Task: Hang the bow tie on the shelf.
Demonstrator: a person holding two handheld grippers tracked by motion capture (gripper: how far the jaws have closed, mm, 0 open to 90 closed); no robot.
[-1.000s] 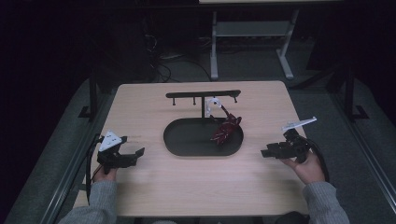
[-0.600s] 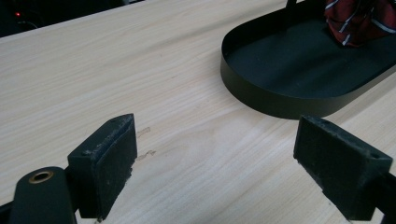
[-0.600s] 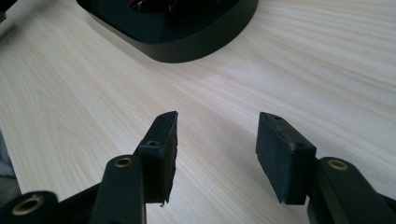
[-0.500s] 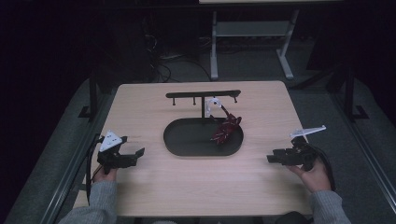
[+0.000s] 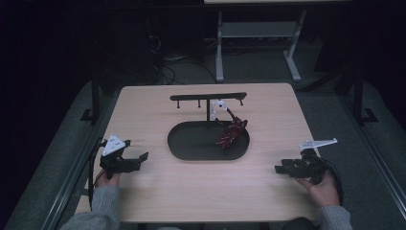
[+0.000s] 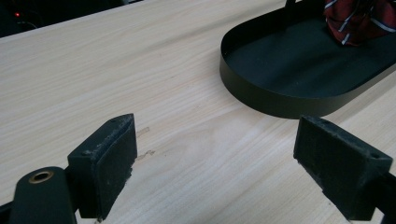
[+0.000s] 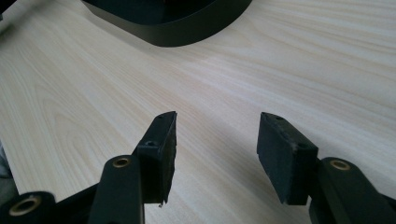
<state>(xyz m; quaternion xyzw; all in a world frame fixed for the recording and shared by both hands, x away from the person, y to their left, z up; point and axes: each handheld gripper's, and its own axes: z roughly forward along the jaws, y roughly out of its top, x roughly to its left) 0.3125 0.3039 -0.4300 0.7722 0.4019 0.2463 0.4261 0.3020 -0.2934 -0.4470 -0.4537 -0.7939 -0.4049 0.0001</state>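
A black oval tray (image 5: 191,143) lies in the middle of the light wooden table (image 5: 143,110). A black T-shaped rack (image 5: 208,97) rises from its far side. A dark red striped cloth (image 5: 231,134) hangs from a white clip (image 5: 219,106) on the rack and drops into the tray's right end. My left gripper (image 5: 140,159) rests low near the table's left front, open, pointing toward the tray. In the left gripper view the gripper (image 6: 215,154) has bare wood between its jaws, with the tray (image 6: 280,100) and cloth (image 6: 355,21) beyond. My right gripper (image 5: 279,168) is at the right front, open (image 7: 217,144) over bare wood.
The tray's rim (image 7: 177,32) is at the top of the right gripper view. Behind the table stand a grey metal frame (image 5: 258,33) and cables on a dark floor. Bare tabletop lies between both grippers and along the front edge.
My right gripper has moved toward the table's near right corner and sunk a little. The left gripper, the tray and the cloth have stayed where they were.
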